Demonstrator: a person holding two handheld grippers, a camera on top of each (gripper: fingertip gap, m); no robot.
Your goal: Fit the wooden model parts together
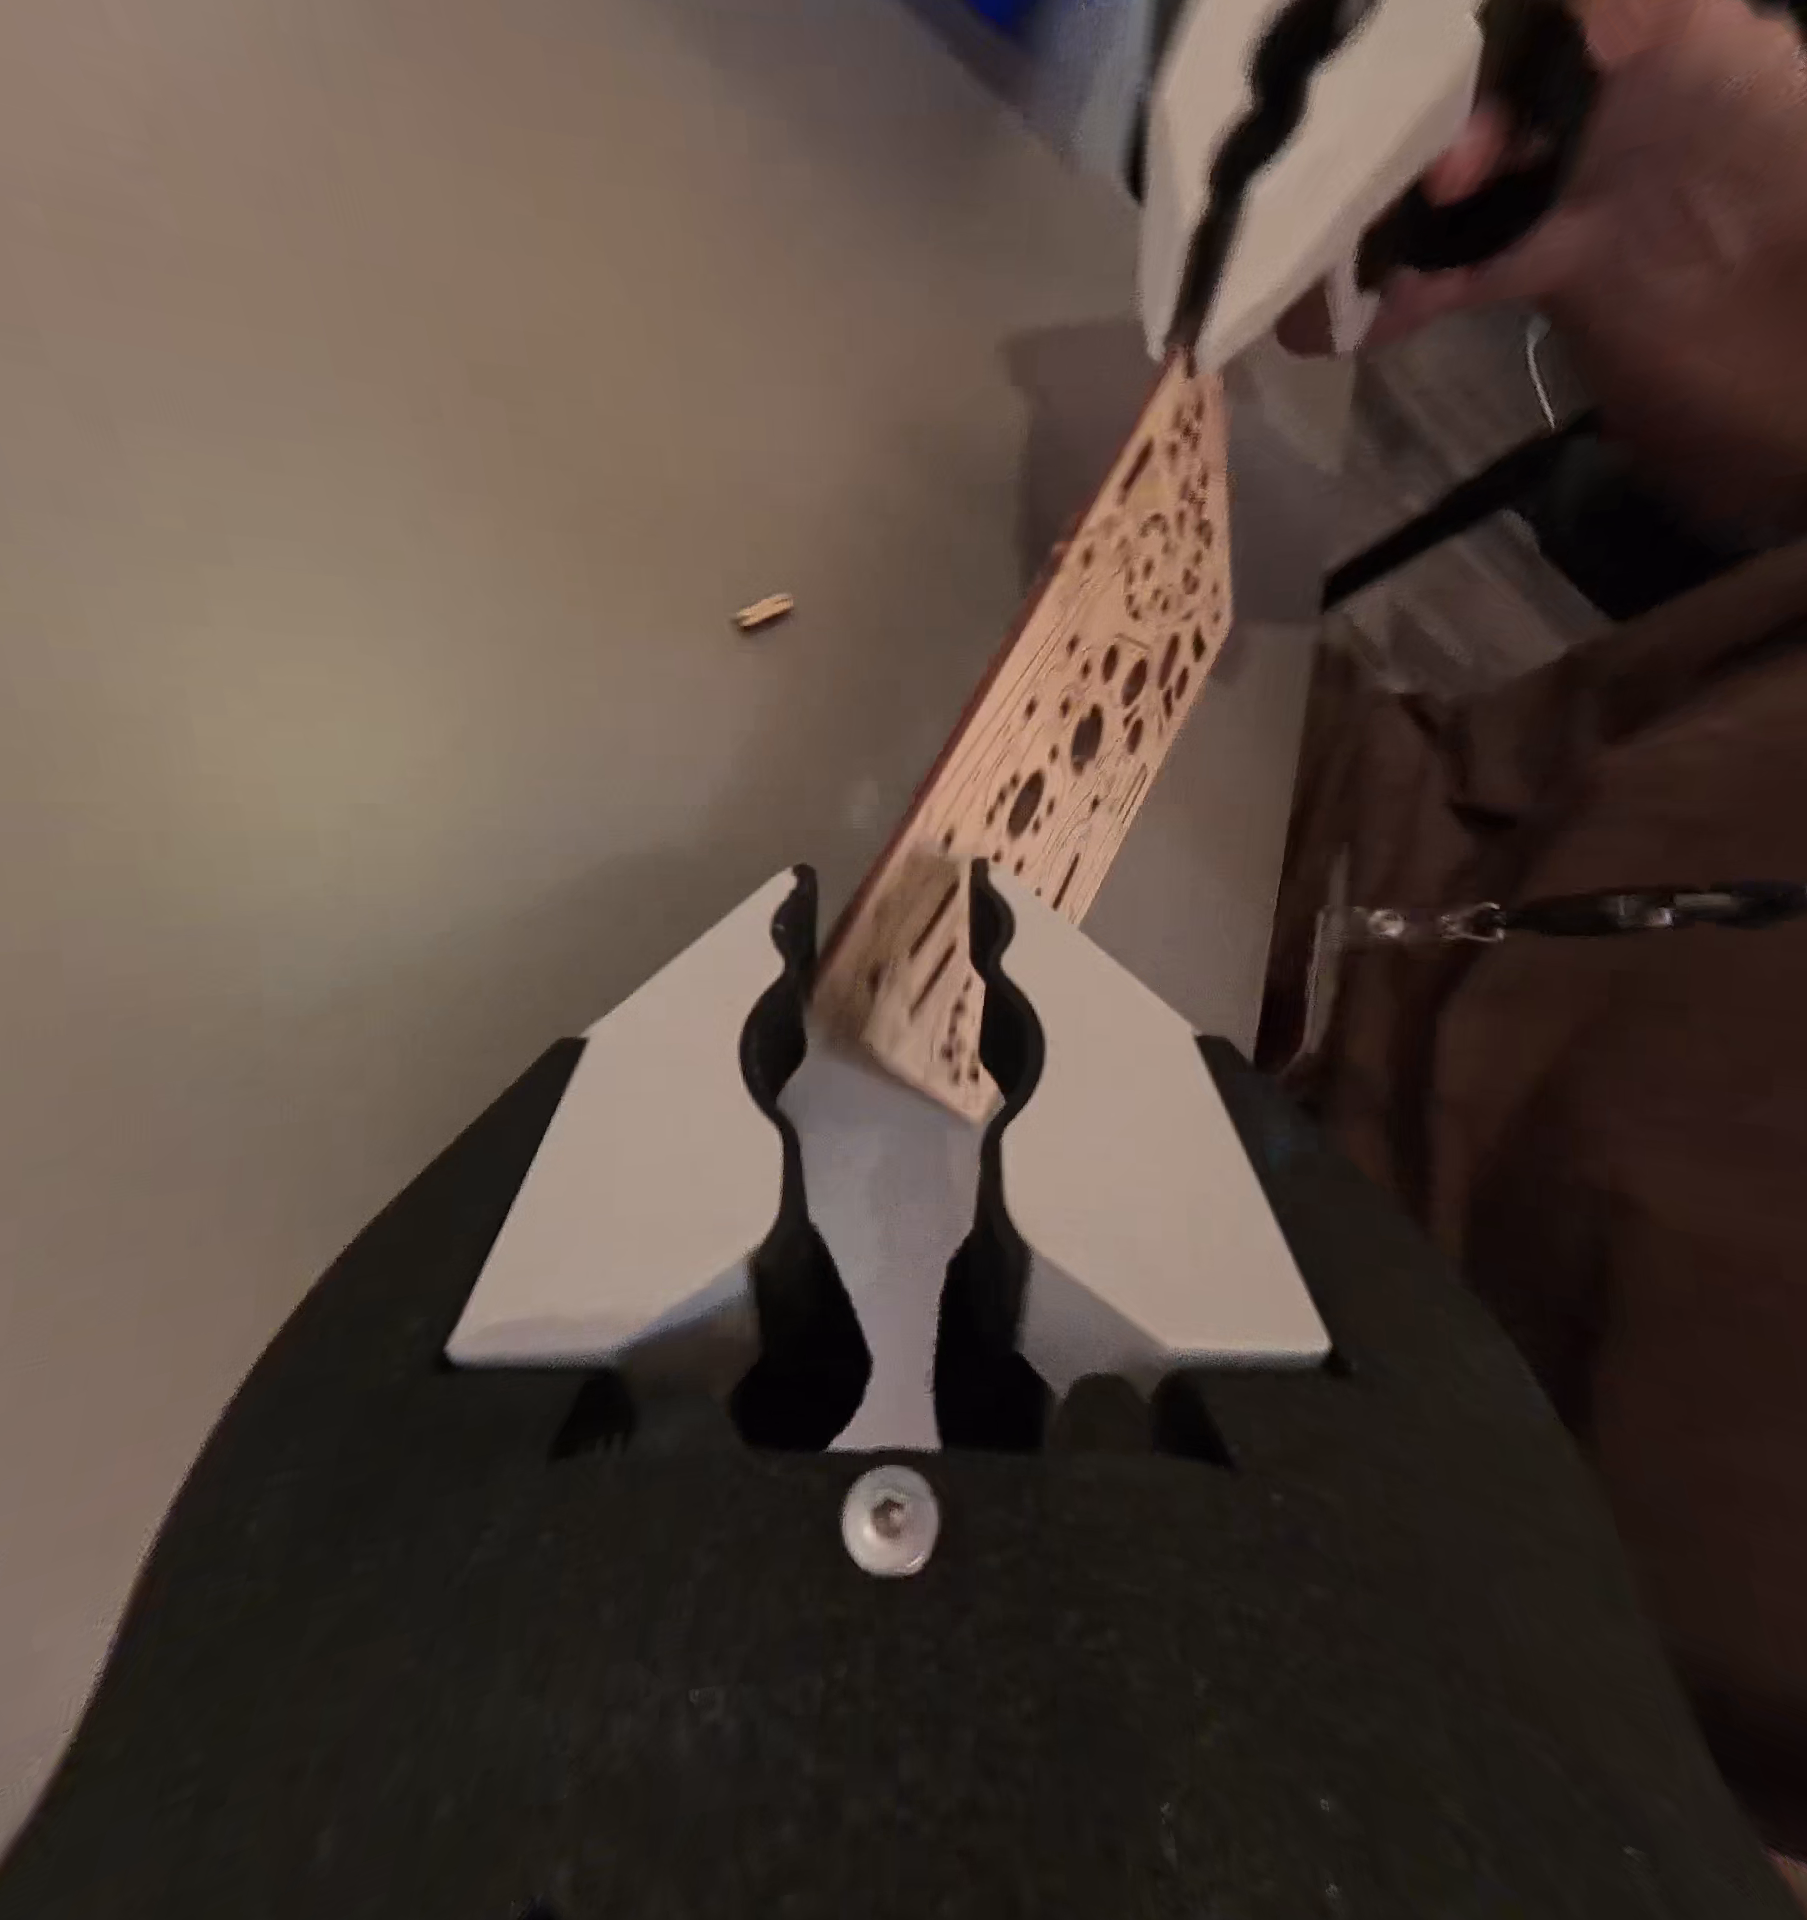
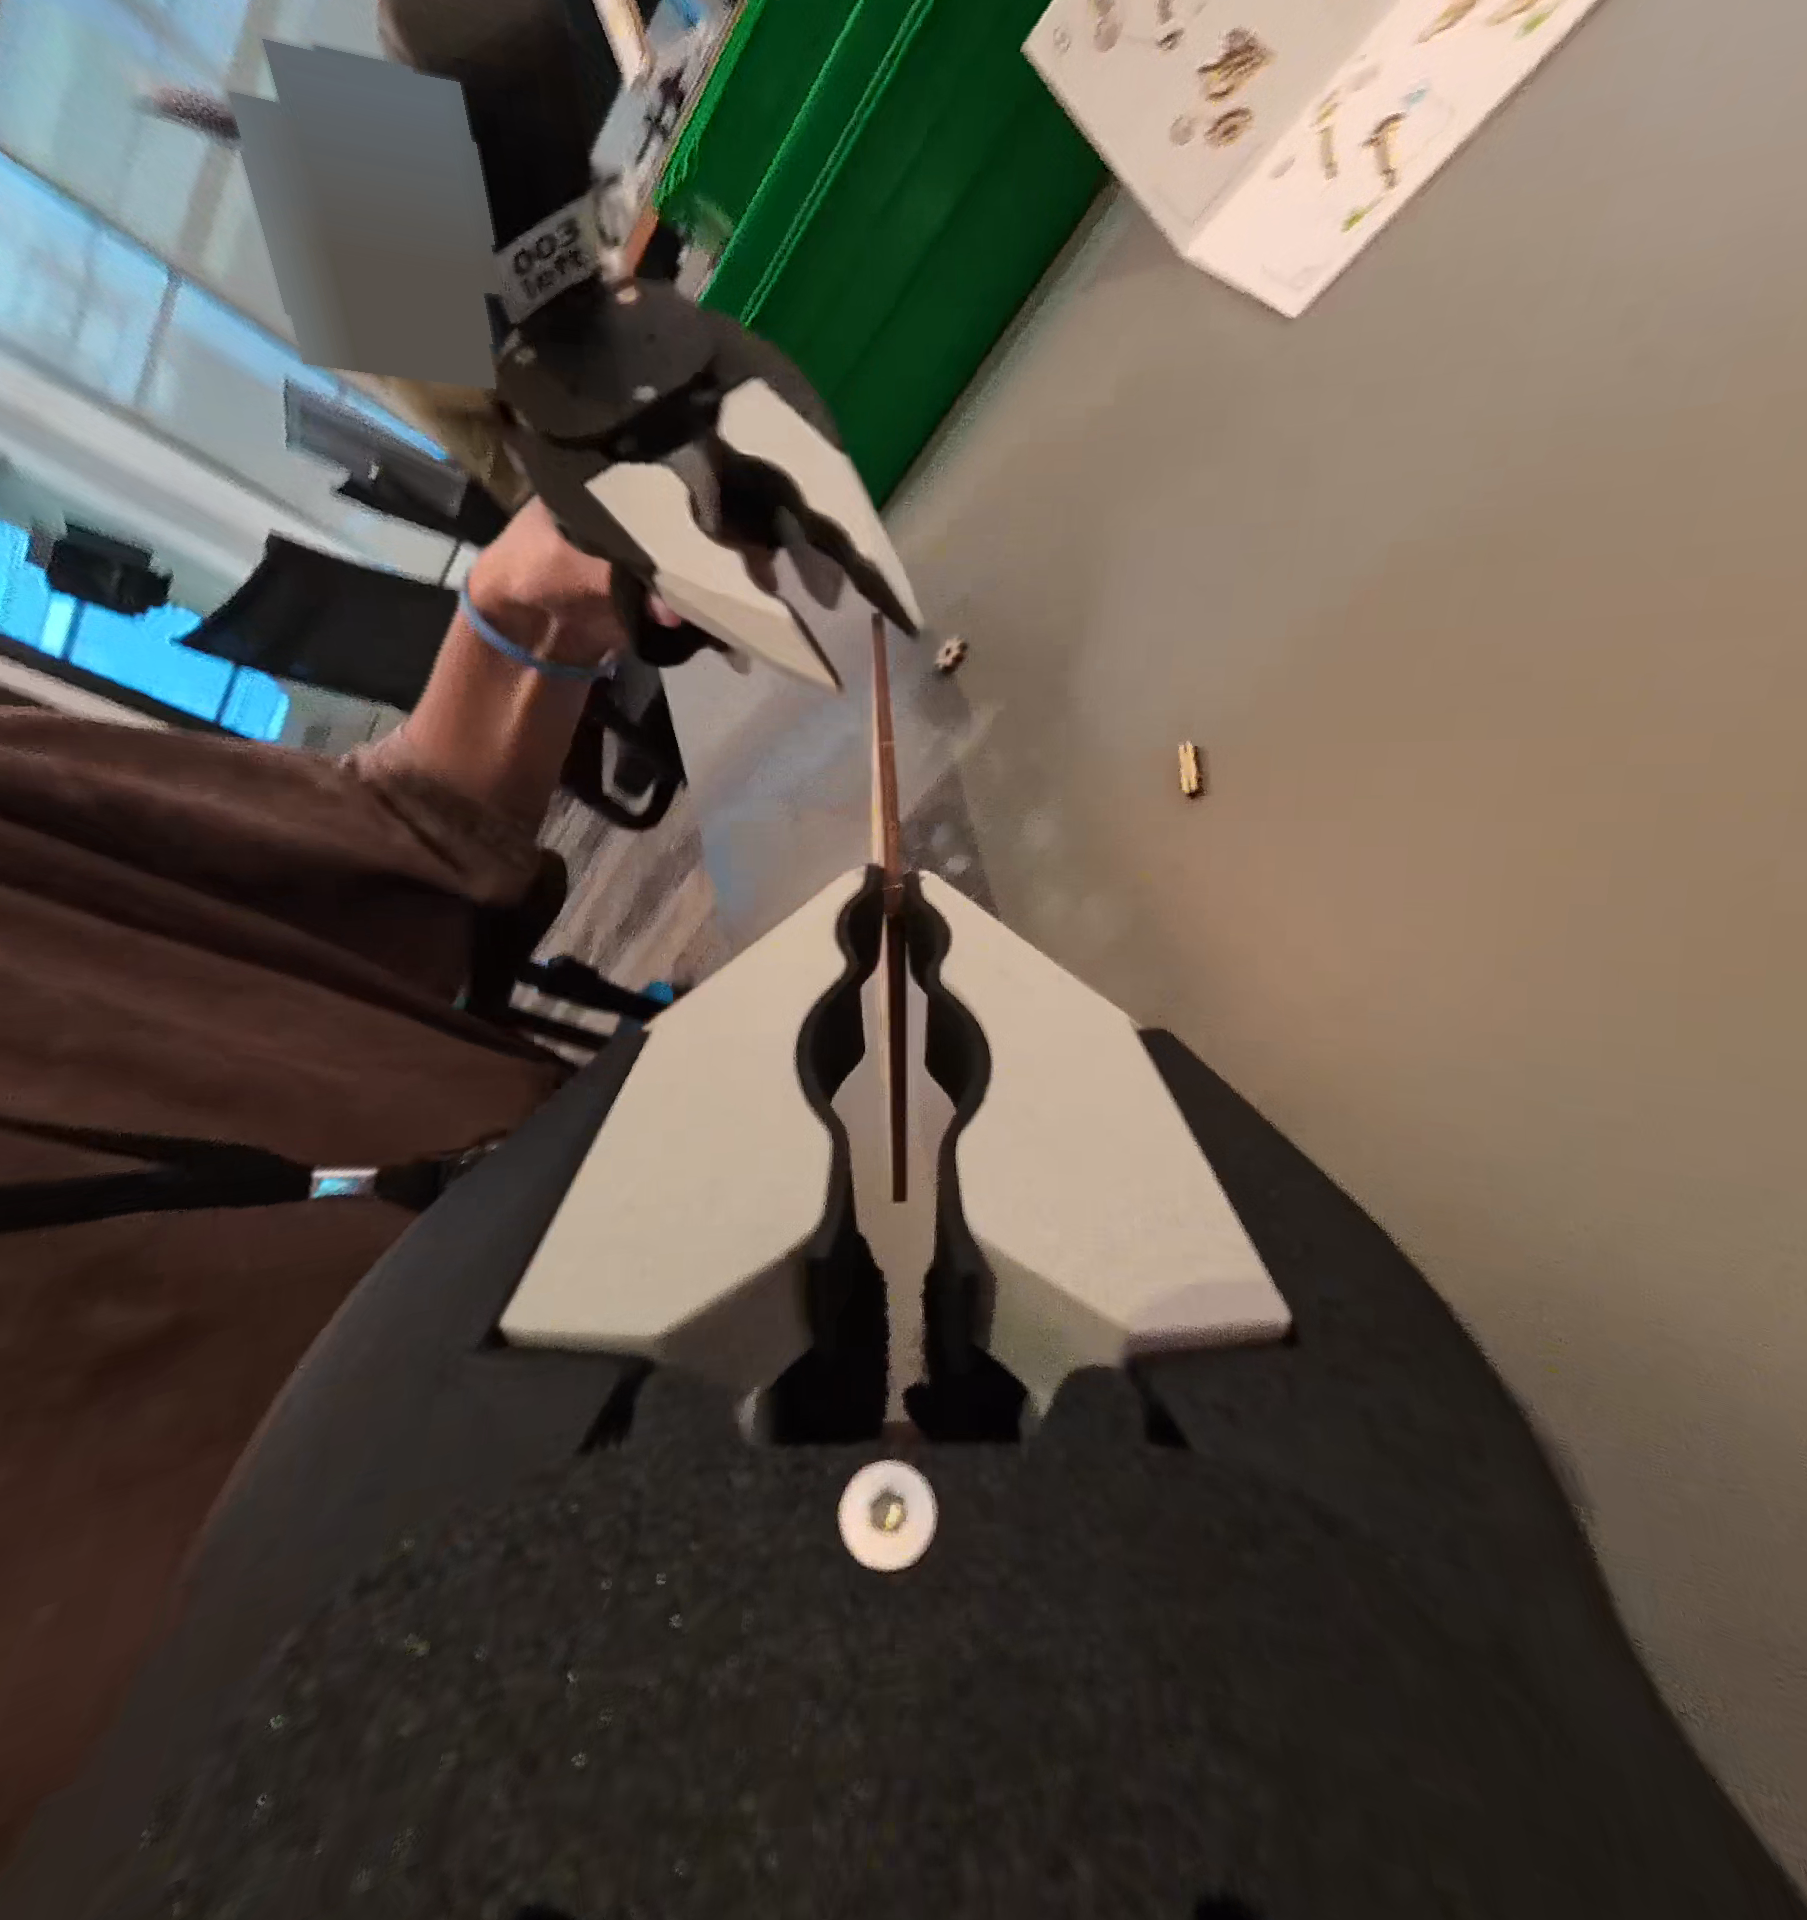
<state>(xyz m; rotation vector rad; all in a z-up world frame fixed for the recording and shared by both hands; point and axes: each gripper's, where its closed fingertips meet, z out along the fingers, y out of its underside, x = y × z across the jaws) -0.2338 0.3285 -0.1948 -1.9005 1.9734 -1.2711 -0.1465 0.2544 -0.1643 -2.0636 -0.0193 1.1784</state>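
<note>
The right gripper (image 2: 891,885) is pinching one end of the thin laser-cut wooden sheet (image 1: 1086,717) held above the table (image 1: 359,520), the left gripper (image 1: 894,883) is standing parted around the other end, and the perforated, light sheet is looking snap-prone, best gripped along solid edges.

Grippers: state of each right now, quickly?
Left gripper: open, its fingers either side of the wooden sheet's near end, not clamped.
Right gripper: shut on the wooden sheet's other end.
</note>
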